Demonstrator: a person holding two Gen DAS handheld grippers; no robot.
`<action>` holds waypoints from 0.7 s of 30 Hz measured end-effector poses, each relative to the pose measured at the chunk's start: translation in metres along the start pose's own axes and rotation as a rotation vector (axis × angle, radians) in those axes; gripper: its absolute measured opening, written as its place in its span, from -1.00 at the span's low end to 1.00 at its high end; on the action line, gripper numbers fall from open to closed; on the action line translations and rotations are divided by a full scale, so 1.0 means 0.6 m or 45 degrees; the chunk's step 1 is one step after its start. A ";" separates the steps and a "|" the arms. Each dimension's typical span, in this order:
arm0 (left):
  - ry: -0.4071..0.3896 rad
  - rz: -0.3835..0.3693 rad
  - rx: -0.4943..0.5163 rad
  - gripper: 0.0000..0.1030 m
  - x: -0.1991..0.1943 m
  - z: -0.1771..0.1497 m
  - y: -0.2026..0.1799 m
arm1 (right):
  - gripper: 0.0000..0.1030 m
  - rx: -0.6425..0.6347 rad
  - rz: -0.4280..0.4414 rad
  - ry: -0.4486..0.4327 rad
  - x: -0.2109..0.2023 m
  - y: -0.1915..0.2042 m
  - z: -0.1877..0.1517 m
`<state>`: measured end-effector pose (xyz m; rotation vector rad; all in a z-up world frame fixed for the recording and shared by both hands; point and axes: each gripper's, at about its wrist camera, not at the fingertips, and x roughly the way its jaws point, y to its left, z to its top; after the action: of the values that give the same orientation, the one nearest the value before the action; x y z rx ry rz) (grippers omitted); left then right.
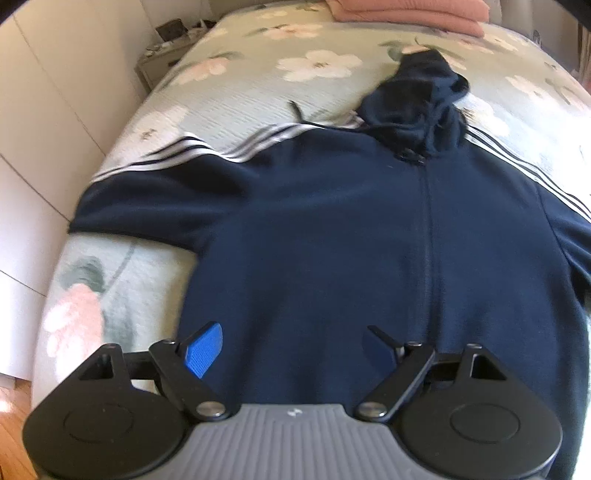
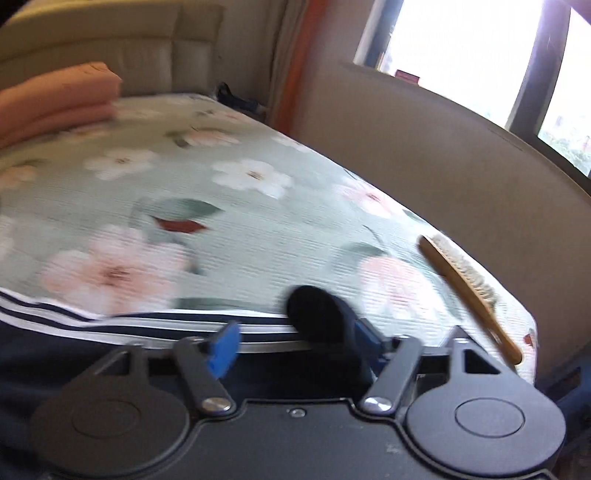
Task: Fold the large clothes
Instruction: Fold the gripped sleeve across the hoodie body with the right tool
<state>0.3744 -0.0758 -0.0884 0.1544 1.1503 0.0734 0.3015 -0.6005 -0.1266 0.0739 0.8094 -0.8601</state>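
Observation:
A navy zip hoodie [image 1: 332, 229] with white sleeve stripes lies spread front-up on the floral bed cover [image 1: 229, 92]. Its hood [image 1: 413, 99] is bunched at the far end. My left gripper [image 1: 291, 343] hovers over the hoodie's lower body, open, with nothing between its blue pads [image 1: 207, 347]. In the right wrist view the striped sleeve [image 2: 129, 325] runs across just ahead of my right gripper [image 2: 295, 345]. That gripper stands open. The sleeve's dark cuff [image 2: 317, 314] lies between the fingers, close against the right one, and the pads do not press on it.
A folded salmon blanket [image 1: 406, 14] [image 2: 55, 99] lies at the head of the bed, by the padded headboard [image 2: 110, 44]. A wooden brush [image 2: 469, 284] rests near the bed's right edge, under a window [image 2: 461, 48]. A nightstand [image 1: 162, 55] and white cabinets [image 1: 48, 122] stand left.

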 end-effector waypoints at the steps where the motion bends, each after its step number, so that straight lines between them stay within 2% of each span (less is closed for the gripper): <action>1: 0.004 -0.010 0.006 0.65 0.001 0.002 -0.013 | 0.67 -0.024 0.009 0.026 0.016 -0.013 0.000; 7: -0.012 -0.075 0.061 0.65 0.001 0.023 -0.099 | 0.67 -0.161 0.086 0.104 0.081 -0.013 -0.027; 9: -0.018 -0.082 0.079 0.65 0.002 0.028 -0.119 | 0.67 -0.217 0.050 0.122 0.117 0.003 -0.030; 10: -0.019 -0.085 0.083 0.65 0.002 0.030 -0.127 | 0.60 -0.219 0.029 0.140 0.133 0.007 -0.030; 11: -0.017 -0.087 0.084 0.65 0.003 0.033 -0.133 | 0.21 -0.203 0.032 0.157 0.144 0.004 -0.028; 12: -0.016 -0.089 0.085 0.65 0.004 0.034 -0.137 | -0.10 -0.186 0.049 0.174 0.151 0.000 -0.023; 13: -0.015 -0.091 0.085 0.65 0.004 0.034 -0.139 | -0.71 -0.162 0.066 0.180 0.151 -0.003 -0.020; 17: -0.005 -0.100 0.087 0.65 0.011 0.038 -0.135 | -0.76 -0.144 0.105 0.104 0.095 0.014 -0.001; 19: -0.003 -0.108 0.086 0.63 0.011 0.038 -0.127 | -0.75 -0.154 0.172 0.052 0.036 0.044 0.008; 21: -0.007 -0.113 0.085 0.61 0.010 0.041 -0.115 | -0.75 -0.158 0.286 0.014 -0.032 0.089 0.019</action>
<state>0.3982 -0.1449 -0.0950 0.1621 1.1529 -0.0440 0.3384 -0.5569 -0.1194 0.0588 0.8454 -0.5969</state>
